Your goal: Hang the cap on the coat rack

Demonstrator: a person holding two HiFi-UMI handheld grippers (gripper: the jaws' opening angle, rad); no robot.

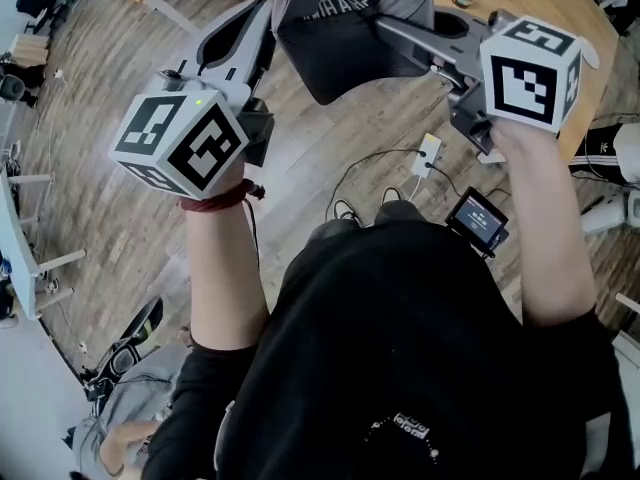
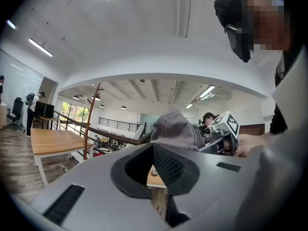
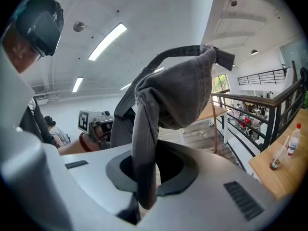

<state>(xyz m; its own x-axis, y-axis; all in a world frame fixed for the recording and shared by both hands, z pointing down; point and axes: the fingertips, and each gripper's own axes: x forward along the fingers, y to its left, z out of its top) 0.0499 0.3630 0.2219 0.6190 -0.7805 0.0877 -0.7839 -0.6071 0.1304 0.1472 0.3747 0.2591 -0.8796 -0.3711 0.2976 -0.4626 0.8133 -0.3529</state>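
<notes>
We hold the cap [image 3: 178, 95] in the right gripper [image 3: 144, 177]. Its jaws are pinched on a fold of the grey fabric, and the rest of the cap bulges beyond the jaw tips with its strap [image 3: 168, 53] arching over the top. The left gripper [image 2: 156, 177] holds nothing. Its jaws are drawn almost together, with only a thin slit between them, and the cap sits just beyond its tips.

In the head view both grippers point away from us, and the cap hangs between their tips above the plank floor [image 1: 130, 218]. The coat rack [image 2: 90, 124], a brown pole with branching arms, stands well apart from the cap, behind a wooden table [image 2: 53, 141].

To our right a second wooden table [image 3: 279, 182] carries a clear bottle [image 3: 293, 139] with a red top and a small jar [image 3: 274, 164] with a stick in it. We cannot tell what either holds. A white power strip [image 1: 430, 154] and cables [image 1: 370, 168] lie on the floor below the grippers.
</notes>
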